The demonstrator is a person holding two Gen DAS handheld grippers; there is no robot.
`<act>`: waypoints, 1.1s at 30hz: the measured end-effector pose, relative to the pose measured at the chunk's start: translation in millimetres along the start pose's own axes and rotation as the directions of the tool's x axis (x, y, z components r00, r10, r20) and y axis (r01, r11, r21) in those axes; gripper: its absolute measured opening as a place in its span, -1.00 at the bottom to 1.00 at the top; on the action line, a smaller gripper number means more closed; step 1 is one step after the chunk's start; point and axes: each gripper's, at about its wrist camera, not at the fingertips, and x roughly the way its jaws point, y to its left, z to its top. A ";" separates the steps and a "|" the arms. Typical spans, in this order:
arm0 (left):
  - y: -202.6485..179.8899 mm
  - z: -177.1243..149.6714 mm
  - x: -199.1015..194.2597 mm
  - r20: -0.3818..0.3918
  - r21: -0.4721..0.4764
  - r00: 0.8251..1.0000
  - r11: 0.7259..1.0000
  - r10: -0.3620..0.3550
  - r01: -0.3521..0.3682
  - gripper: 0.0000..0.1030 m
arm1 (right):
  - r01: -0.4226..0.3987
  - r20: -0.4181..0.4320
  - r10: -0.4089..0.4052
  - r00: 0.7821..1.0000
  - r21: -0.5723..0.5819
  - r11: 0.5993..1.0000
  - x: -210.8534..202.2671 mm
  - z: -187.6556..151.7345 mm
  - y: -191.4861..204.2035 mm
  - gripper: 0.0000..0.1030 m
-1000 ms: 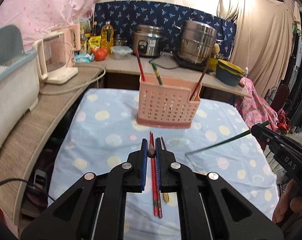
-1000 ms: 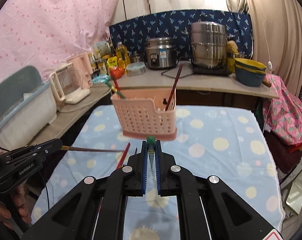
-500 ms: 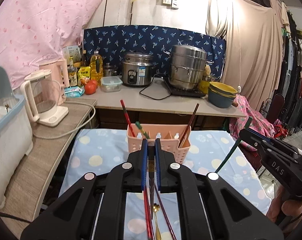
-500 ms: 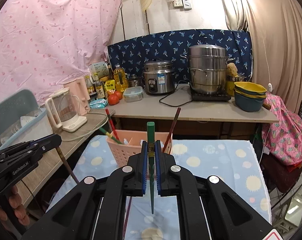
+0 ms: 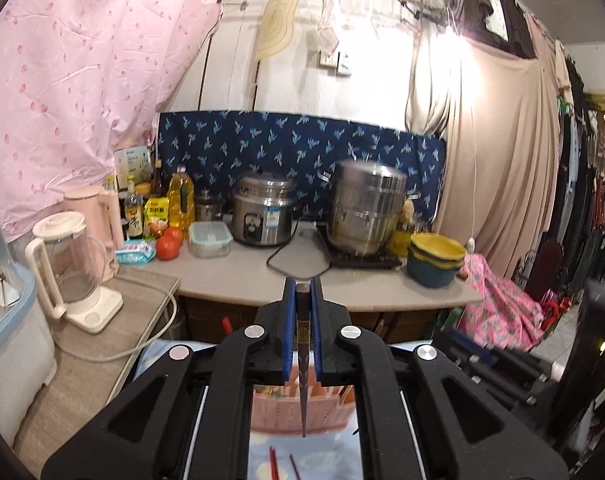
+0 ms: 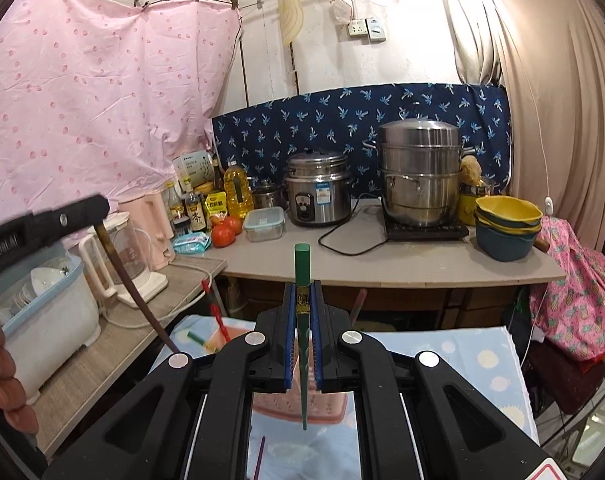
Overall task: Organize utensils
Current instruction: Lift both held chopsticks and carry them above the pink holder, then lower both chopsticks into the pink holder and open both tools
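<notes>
My left gripper (image 5: 302, 300) is shut on a dark brown chopstick (image 5: 303, 380), held upright with its tip pointing down above the pink utensil basket (image 5: 290, 412). My right gripper (image 6: 302, 304) is shut on a green chopstick (image 6: 302, 276), also upright with its tip over the basket (image 6: 302, 408). The left gripper (image 6: 42, 220) and its brown chopstick (image 6: 130, 292) show at the left of the right wrist view. Red chopsticks (image 5: 274, 462) lie on the dotted blue cloth below. A red chopstick (image 6: 216, 312) and a green one stand in the basket.
Behind is a counter (image 5: 366, 284) with a rice cooker (image 5: 262, 216), steel steamer pot (image 5: 366, 212), stacked bowls (image 5: 436, 260), bottles and tomatoes. A glass kettle (image 5: 70, 264) and dish bin (image 6: 42, 320) stand on the left shelf. Clothes hang on the right.
Both grippers have risen and tilted up, turning their chopsticks from slanted to upright. The basket has dropped low in both views and now lies behind the grippers' bodies.
</notes>
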 end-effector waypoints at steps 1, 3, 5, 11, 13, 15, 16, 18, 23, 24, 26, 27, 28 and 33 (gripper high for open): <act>-1.1 5.5 2.1 0.011 -0.003 1.000 1.000 -0.004 0.004 -0.87 | 0.004 0.008 -0.004 1.000 -0.001 1.000 3.2 4.9 -0.5 -0.87; -3.9 18.2 8.7 0.042 -0.004 0.999 1.000 -0.010 0.010 -0.87 | 0.008 0.020 -0.008 1.000 0.002 1.000 10.4 14.2 -1.9 -0.87; -5.0 25.1 17.6 0.057 -0.010 0.998 1.000 -0.010 0.010 -0.87 | 0.013 0.031 -0.014 0.999 0.008 1.000 18.5 21.7 -3.6 -0.87; 0.7 17.6 54.7 0.049 -0.034 0.999 0.999 0.003 -0.002 -0.87 | 0.015 0.001 -0.015 1.000 0.040 0.999 54.9 23.9 -12.7 -0.87; 4.6 8.9 67.7 0.029 -0.041 1.000 0.999 0.009 -0.008 -0.87 | 0.010 -0.024 -0.009 1.000 0.045 0.999 66.5 17.7 -13.9 -0.87; 7.4 0.5 79.4 0.006 -0.041 1.000 0.999 0.017 -0.017 -0.87 | 0.009 -0.046 -0.007 0.999 0.041 0.999 77.0 10.5 -13.9 -0.87; 8.9 -4.5 86.0 -0.010 -0.043 1.000 0.999 0.021 -0.021 -0.87 | 0.009 -0.055 -0.007 0.998 0.038 0.999 80.9 7.8 -13.5 -0.87; 10.6 -12.0 95.0 -0.029 -0.045 0.999 0.999 0.026 -0.027 -0.87 | 0.008 -0.074 -0.005 0.997 0.036 0.999 88.8 1.2 -12.4 -0.87; 14.1 -24.7 108.9 -0.058 -0.046 0.998 0.998 0.035 -0.038 -0.86 | 0.007 -0.111 -0.005 0.994 0.023 1.000 100.1 -10.5 -7.0 -0.87; 14.3 -26.0 111.7 -0.066 -0.046 0.997 0.998 0.038 -0.041 -0.86 | 0.009 -0.118 -0.006 0.993 0.022 1.000 101.5 -12.1 -6.3 -0.86; 15.9 -29.2 115.2 -0.074 -0.047 0.996 0.997 0.052 -0.055 -0.86 | 0.015 -0.119 -0.011 0.993 0.026 1.000 101.3 -15.7 -6.0 -0.75; 16.2 -30.5 115.3 -0.074 -0.047 0.996 0.997 0.057 -0.060 -0.86 | 0.017 -0.119 -0.014 0.993 0.028 0.999 101.3 -16.3 -6.4 -0.69; 17.1 -32.2 115.4 -0.076 -0.046 0.995 0.997 0.062 -0.066 -0.83 | 0.016 -0.118 -0.012 0.993 0.030 0.999 100.1 -17.5 -6.6 -0.67; 21.7 -38.7 111.5 -0.092 -0.043 0.993 0.996 0.079 -0.084 -0.76 | 0.014 -0.118 -0.011 0.993 0.026 1.000 91.9 -21.7 -4.5 -0.66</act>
